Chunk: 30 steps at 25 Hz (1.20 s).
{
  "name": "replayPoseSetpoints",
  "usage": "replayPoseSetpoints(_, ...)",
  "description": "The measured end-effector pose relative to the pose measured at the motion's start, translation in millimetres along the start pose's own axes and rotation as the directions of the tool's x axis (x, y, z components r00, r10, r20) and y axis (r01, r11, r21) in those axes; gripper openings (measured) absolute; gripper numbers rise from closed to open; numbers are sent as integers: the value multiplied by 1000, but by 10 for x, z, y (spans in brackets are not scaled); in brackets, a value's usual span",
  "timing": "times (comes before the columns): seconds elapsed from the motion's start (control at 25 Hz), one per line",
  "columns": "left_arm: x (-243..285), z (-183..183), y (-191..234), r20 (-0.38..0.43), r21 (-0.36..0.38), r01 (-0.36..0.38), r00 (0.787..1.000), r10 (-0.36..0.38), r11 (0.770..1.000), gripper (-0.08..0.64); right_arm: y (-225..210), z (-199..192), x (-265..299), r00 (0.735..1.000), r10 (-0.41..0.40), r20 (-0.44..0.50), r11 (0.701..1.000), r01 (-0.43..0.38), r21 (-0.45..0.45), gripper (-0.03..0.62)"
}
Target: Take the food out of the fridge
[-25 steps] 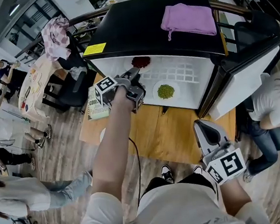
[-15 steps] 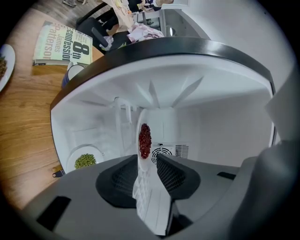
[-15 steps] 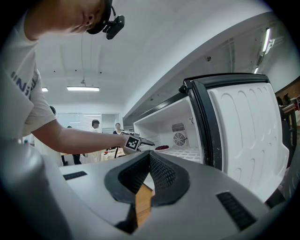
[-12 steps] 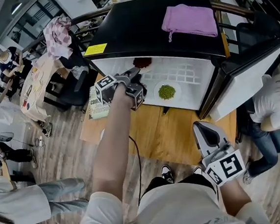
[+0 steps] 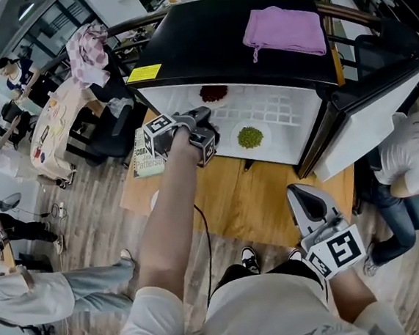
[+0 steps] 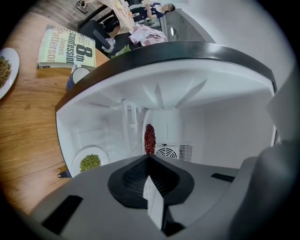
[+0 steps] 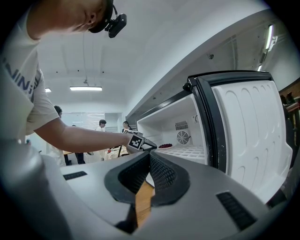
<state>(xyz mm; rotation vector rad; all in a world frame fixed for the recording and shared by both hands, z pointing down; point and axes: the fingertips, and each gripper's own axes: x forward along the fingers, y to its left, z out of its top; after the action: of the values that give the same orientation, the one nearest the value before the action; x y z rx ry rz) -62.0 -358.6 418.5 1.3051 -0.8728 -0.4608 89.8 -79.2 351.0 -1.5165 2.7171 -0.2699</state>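
The small fridge [image 5: 220,48] stands open on a wooden table [image 5: 242,204]. On its white shelf are a plate of dark red food [image 5: 213,93] and a plate of green food [image 5: 249,136]. My left gripper [image 5: 206,112] reaches into the fridge and is shut on the near rim of the red plate. In the left gripper view the white rim [image 6: 152,201] runs edge-on between the closed jaws [image 6: 149,157], with the red food [image 6: 149,139] just beyond the tips and the green plate [image 6: 90,162] lower left. My right gripper [image 5: 305,202] hangs shut and empty over the table's near edge.
The fridge door [image 5: 367,122] swings open to the right. A purple cloth [image 5: 283,29] lies on the fridge top. A book [image 5: 143,156] and another plate of green food [image 6: 2,70] sit on the table to the left. A person [image 5: 408,159] crouches at the right.
The left gripper's jaws have closed on the red plate's rim; the hand stayed where it was. The right gripper has not moved. People in the background shifted.
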Motion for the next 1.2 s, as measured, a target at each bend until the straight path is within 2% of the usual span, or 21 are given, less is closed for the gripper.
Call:
replayPoseSetpoints(0.24,-20,21,19,7,-15,-20,1000,20,1000,15,31,5,1,1000,6,-2,1000,-6,-1,18)
replayPoseSetpoints(0.56,25,29,-145,24,-39,-21,999,22,999,200,41,28,-47,1000,8,17,1000,-8,1,18)
replayPoseSetpoints(1.04,107,36,-131,34,-79,-48,998,51,996,194,-22,-6,-54,1000,8,19,1000,-8,6,18)
replayPoseSetpoints(1.2,79,33,33,28,-72,-105,994,107,992,27,-2,-20,-40,1000,16,17,1000,-17,8,18)
